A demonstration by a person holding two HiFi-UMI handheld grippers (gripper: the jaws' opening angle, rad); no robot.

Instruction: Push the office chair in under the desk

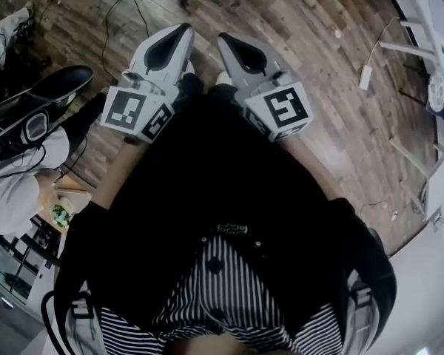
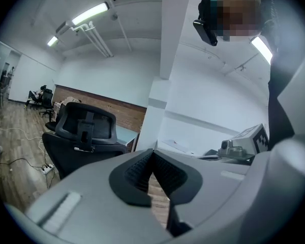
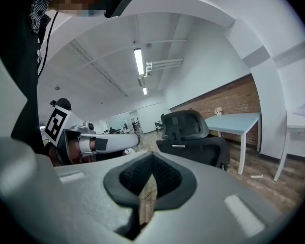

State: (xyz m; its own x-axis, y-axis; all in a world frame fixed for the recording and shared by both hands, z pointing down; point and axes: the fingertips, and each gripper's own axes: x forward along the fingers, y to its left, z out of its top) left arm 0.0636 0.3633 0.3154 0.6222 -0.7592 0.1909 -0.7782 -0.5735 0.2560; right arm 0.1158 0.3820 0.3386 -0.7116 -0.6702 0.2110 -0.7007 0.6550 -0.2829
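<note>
Left gripper (image 2: pixel 152 156): jaws pressed together, nothing between them. Right gripper (image 3: pixel 151 161): same, closed and empty. The two are held side by side. Office chair (image 3: pixel 190 136) stands ahead of both, well apart from the jaw tips. Desk (image 3: pixel 234 122) is just behind it.

Light: bright and even; ceiling tubes (image 2: pixel 89 14) glare white above me.
Shadows: soft; my dark torso (image 1: pixel 207 198) swallows the head view's middle.
Edges: my lenses bow straight lines; corners go black.
Focus: chair (image 2: pixel 84 128) crisp, my close jaws soft.
</note>
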